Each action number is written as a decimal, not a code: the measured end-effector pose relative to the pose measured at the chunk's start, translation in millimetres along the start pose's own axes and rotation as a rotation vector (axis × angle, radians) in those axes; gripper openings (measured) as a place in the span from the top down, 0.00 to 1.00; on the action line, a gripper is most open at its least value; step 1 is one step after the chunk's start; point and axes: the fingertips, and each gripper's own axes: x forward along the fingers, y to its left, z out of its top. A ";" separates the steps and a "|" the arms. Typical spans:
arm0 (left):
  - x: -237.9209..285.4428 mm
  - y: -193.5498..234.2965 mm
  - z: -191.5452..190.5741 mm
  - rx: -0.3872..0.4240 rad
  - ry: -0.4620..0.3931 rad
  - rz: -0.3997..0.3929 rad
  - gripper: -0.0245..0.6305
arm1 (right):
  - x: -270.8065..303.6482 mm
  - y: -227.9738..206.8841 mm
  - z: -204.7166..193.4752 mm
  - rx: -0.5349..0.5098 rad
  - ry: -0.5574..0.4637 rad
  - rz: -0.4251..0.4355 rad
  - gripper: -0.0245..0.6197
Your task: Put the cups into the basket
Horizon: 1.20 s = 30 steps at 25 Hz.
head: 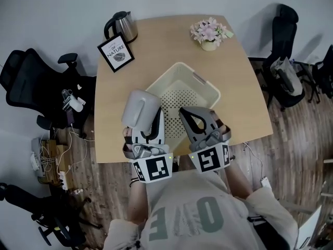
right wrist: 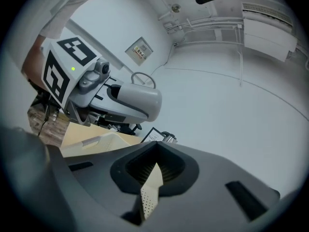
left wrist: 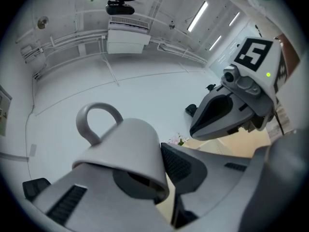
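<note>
The near rim of the basket (head: 210,87) hides behind the cup (head: 139,108) and right tongs (head: 187,113); small print on the framed sign (head: 116,52) is too small to read

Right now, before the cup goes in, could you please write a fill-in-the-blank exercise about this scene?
1. The left gripper is shut on a pale ___.
2. The right gripper has its jaws shut on ___.
3. In the head view, the kettle stands at the table's far ___ corner.
4. The pot of flowers stands beyond the cream ___.
Missing words: cup; nothing; left; basket.
</note>
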 end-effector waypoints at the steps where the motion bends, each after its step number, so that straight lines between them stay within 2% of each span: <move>1: 5.5 3.0 -0.6 -0.004 -0.006 -0.012 0.89 | 7.2 -0.8 -0.4 -0.003 0.002 0.002 0.96; 4: 18.4 1.8 -6.9 -0.002 0.000 -0.084 0.89 | 21.2 -1.2 -0.5 0.023 0.003 0.005 0.96; 13: 53.6 -20.8 -30.6 0.101 0.068 -0.249 0.89 | 37.9 -21.1 -17.2 0.091 0.058 -0.051 0.96; 17: 63.2 -22.9 -35.7 0.065 0.106 -0.325 0.89 | 44.0 -26.7 -24.5 0.106 0.082 -0.071 0.96; 20: 70.0 -23.3 -40.8 0.076 0.149 -0.371 0.89 | 46.7 -28.5 -27.0 0.117 0.090 -0.078 0.96; 25: 73.2 -44.4 -58.0 0.179 0.283 -0.578 0.89 | 44.7 -31.3 -34.3 0.128 0.114 -0.101 0.96; 30: 74.4 -73.1 -73.0 0.312 0.369 -0.750 0.89 | 38.4 -31.2 -40.8 0.155 0.132 -0.099 0.96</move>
